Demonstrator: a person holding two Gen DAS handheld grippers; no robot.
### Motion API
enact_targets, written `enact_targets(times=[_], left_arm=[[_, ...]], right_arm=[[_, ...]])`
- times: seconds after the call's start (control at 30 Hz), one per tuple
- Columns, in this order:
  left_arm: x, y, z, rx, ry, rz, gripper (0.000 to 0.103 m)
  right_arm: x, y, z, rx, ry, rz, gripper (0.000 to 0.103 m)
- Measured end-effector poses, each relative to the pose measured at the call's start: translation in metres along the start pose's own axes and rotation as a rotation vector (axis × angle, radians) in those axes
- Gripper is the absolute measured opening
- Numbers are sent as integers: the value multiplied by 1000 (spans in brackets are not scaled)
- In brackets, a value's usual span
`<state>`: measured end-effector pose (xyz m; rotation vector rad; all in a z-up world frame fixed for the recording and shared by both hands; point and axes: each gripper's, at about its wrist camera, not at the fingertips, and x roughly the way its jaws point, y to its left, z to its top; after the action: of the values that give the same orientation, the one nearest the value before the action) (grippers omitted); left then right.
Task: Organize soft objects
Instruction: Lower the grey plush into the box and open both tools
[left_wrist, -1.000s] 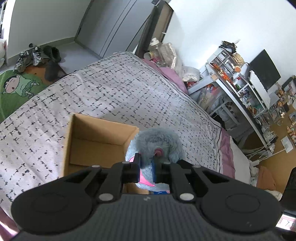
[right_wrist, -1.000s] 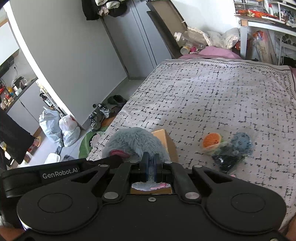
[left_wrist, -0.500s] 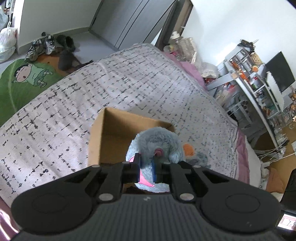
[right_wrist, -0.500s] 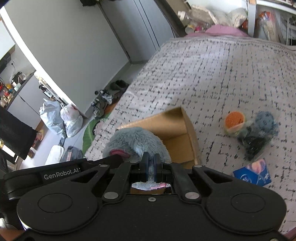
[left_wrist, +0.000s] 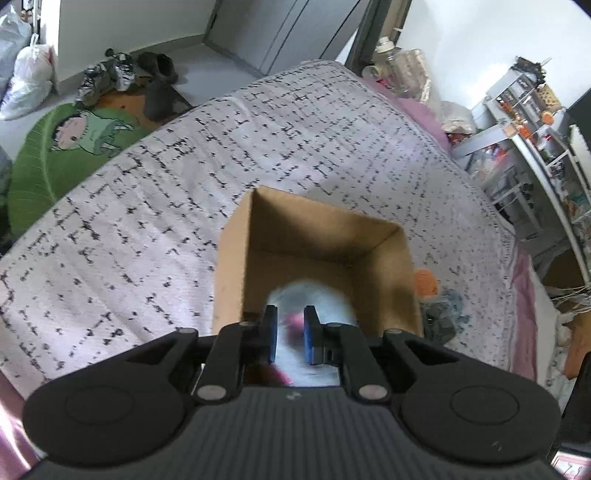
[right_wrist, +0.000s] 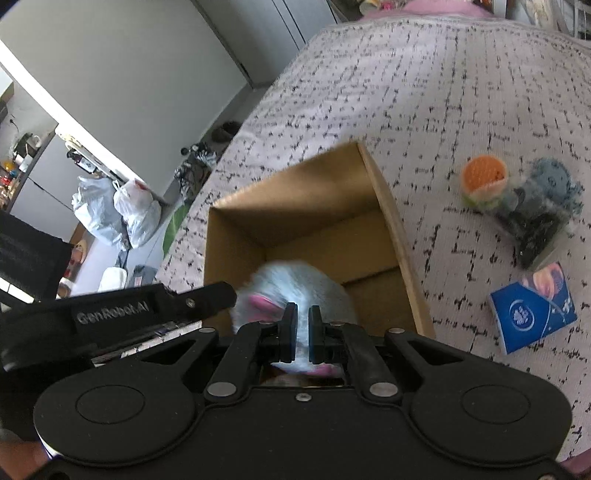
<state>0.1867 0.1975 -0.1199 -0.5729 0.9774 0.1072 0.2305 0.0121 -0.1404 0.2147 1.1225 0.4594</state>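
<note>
Plush toy (right_wrist: 295, 284): soft, light, compressible; sat in cardboard box (right_wrist: 388, 206) at bed's near edge.
Left gripper (left_wrist: 290, 334): parted, released.
Right gripper (right_wrist: 299, 332): nearly together, pinching fur.

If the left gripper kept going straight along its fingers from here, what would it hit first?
The fluffy grey plush between the fingers of the left gripper; behind it, probably the floor of the cardboard box, though depth is unclear.

The plush toy (left_wrist: 314, 295) is motion-blurred; my left gripper (left_wrist: 290, 334) hides its lower part. The box (right_wrist: 384, 192) near wall is hidden behind my right gripper (right_wrist: 299, 332).
</note>
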Motion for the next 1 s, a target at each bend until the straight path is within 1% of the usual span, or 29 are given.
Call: enact_targets(times=[0.07,0.3,0.37,0.4,0.43,0.5,0.57,0.63,0.67,0.73,0.87,0.93,1.0], left_arm=[[-2,0,0,2,-1,3,15],[-13,-10,0,9,-4,20,15],[-15,-15,0,17,0,20,16],[-16,-18,-1,21,3,21,18],[-17,-20,-1,24,5,22,21],[-19,-25,-3,25,4,23,25],[-21,-29,-5,24,4,27,29],[-24,-34,-7,26,4,29,37],[-25,-37,-8,29,2,32,39],[-28,-43,-11,40,-4,38,45],[-35,-56,-16,55,-14,45,50],[-37,-61,-19,62,-21,48,57],[-40,-69,-22,78,-31,50,60]], right_arm=[[-2,-2,-1,6,3,5,7],[-23,-8,-2,11,-14,21,8],[-30,-8,-2,-3,-22,21,11],[-35,-8,-3,-10,-24,20,14],[-37,-9,-3,-15,-26,18,21],[-46,-10,-3,-26,-44,15,29],[-54,-13,-3,-35,-60,7,32],[-61,-18,-3,-35,-73,4,33],[-64,-21,-3,-34,-81,1,35],[-71,-27,-3,-34,-97,-9,48],[-84,-42,-3,-40,-127,-37,56],[-90,-50,-3,-37,-139,-48,66],[-97,-57,-3,-42,-155,-60,72]])
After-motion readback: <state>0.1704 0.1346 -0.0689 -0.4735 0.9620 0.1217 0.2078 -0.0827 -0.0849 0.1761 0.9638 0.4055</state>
